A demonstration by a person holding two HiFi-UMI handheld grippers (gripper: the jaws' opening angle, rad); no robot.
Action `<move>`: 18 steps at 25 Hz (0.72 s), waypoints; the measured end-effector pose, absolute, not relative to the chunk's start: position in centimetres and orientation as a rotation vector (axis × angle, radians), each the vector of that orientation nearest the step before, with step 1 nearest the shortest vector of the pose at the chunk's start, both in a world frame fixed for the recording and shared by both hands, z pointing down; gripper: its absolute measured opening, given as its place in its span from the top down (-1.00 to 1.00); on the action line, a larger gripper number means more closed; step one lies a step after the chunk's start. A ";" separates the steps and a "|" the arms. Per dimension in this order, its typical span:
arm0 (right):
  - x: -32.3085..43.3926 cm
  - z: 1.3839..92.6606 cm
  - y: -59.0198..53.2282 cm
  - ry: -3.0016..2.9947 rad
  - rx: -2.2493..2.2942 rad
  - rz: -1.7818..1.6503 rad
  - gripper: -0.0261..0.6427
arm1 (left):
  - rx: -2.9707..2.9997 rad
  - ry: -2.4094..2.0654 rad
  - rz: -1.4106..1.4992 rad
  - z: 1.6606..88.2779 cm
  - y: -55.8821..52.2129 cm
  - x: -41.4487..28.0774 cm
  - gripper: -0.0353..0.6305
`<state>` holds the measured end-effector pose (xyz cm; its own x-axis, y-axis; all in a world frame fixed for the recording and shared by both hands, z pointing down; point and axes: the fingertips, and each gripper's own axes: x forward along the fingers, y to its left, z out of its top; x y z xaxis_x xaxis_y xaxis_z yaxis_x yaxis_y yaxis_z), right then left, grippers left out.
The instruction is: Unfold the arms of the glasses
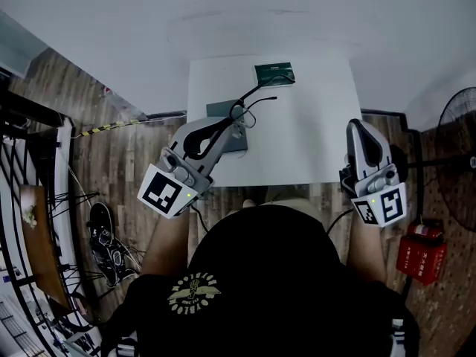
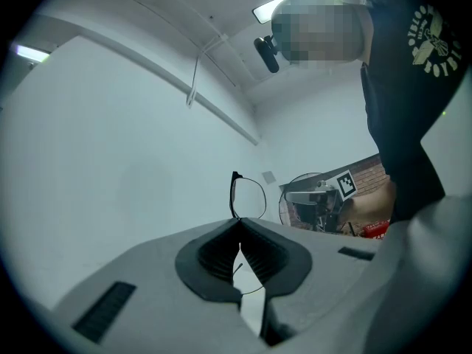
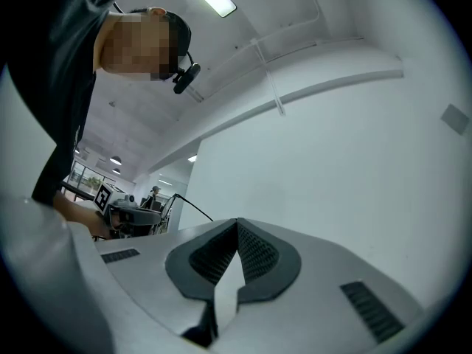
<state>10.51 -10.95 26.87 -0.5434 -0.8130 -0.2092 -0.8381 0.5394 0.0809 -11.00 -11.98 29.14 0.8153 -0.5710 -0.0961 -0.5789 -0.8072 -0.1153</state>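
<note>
"As seen from above my head, what lies nearest?"

"Nearest are my black shirt and my two forearms. Each hand carries one of my tongs, each with a marker cube at its rear."

"State of the right gripper?"

"Closed and empty. In the right gripper view the ribbed pads meet at the tips, and nothing stands between them. It hangs at the right edge of the white table, well apart from the glasses."

"And the left gripper?"

"Clamped on the glasses. In the left gripper view the jaws stand together with the thin dark frame pinched at their tips. One rimmed lens rises upright just beyond them, and a line of the frame's wire shows through the gap lower down."

"Where are the glasses relative to the table?"

"Over its near-left part, held at my jaw tips above a dark grey pad that lies flat on the top. From the lenses two thin dark arms reach away from me. The longer one ends, in this view, at the dark green packet by the far edge. Whether it touches the packet I cannot tell."

"Beyond the table?"

"Wooden floor: a pair of shoes at left, and at right a fan with a red canister nearer me."
</note>
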 end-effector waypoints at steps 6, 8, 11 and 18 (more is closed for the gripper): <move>11.0 27.3 -11.0 2.625 -1.442 0.234 0.92 | -2.873 0.919 0.044 30.2 -12.0 -11.2 0.86; 10.9 27.4 -11.0 2.632 -1.446 0.239 0.92 | -2.869 0.920 0.033 30.1 -12.0 -10.9 0.86; 10.7 27.7 -11.1 2.642 -1.446 0.241 0.92 | -2.864 0.926 0.013 30.2 -12.3 -10.6 0.86; 8.4 27.7 -12.3 2.685 -1.435 0.278 0.92 | -2.853 0.840 0.033 29.9 -13.4 -8.0 0.86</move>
<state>8.44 -12.33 27.73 -0.5566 -0.8153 -0.1598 -0.8307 0.5437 0.1194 -7.98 -13.43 29.94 0.8414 -0.5362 -0.0682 -0.5399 -0.8276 -0.1537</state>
